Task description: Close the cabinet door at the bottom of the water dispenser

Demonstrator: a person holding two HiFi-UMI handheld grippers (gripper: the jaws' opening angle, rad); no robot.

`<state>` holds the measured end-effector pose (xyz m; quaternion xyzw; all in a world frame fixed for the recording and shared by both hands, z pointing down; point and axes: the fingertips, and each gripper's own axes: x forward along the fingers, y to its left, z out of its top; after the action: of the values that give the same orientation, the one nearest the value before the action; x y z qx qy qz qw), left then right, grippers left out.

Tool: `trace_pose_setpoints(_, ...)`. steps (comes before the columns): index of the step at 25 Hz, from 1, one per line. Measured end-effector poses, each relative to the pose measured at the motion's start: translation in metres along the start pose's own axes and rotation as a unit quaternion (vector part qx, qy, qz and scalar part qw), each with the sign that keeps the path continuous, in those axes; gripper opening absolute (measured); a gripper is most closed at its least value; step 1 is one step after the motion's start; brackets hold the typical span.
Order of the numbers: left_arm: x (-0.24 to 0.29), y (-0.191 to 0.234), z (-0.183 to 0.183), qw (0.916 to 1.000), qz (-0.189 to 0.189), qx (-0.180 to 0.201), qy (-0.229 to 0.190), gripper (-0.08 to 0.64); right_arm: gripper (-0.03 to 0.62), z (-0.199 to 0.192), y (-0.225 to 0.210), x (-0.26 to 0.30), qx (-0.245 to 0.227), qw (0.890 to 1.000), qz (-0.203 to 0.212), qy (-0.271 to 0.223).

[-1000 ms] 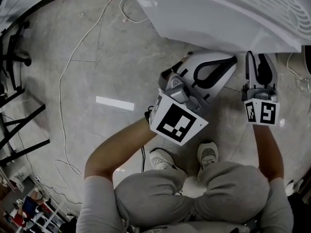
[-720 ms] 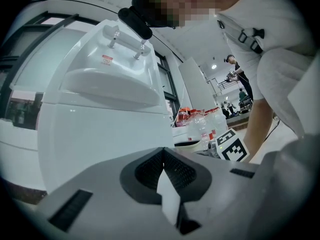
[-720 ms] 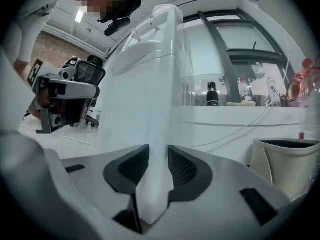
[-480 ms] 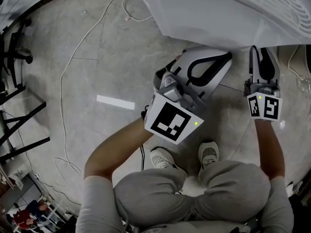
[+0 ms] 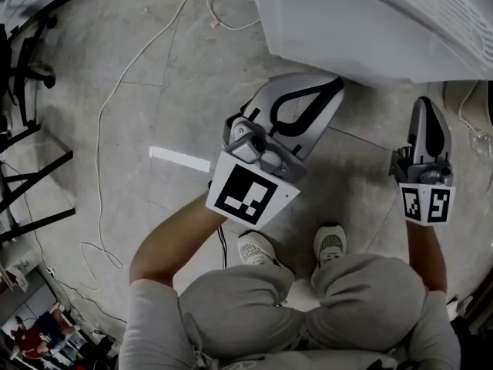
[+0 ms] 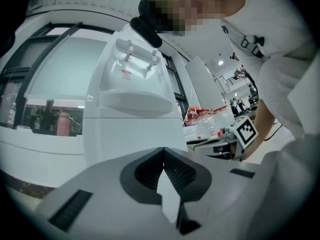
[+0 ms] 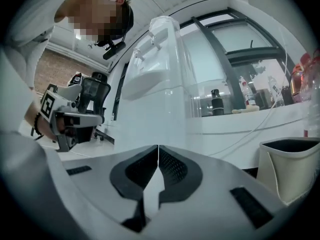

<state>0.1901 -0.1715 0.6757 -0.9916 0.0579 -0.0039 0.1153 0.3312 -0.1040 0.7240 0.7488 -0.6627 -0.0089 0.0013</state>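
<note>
left tongs pressed together, empty | right tongs pressed together, empty | both near water dispenser

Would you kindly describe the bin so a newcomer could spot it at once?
Start at the tall white dispenser. A white ledge runs right of it under the window; the bin stands below the ledge, at the far right. Unlike the bottles above, it is a pale open tub with a dark rim.
</note>
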Motion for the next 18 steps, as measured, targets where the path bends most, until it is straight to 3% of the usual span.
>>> trace_pose_setpoints(6, -0.043, 0.033, 0.016, 0.9982, 0.059, -0.012, -0.006, 0.008, 0.018, 0.029, 0.024, -0.006, -0.003, 0.999, 0.035, -0.012)
trace_pose_setpoints(12, -0.084, 0.059, 0.041, 0.9937, 0.111, -0.012, -0.009, 0.008, 0.018, 0.065, 0.037, -0.008, 0.002, 0.999, 0.036, -0.012)
trace_pose_setpoints(15, -0.101, 0.069, 0.086, 0.9922, 0.125, -0.001, -0.008, 0.008, 0.018, 0.117, 0.043, -0.019, 0.003, 0.999, 0.033, -0.011)
trace_pose_setpoints(18, -0.119, 0.081, 0.16, 0.9903, 0.138, 0.013, -0.012, 0.008, 0.018, 0.185, 0.048, -0.034, 0.006, 1.0, 0.029, -0.005)
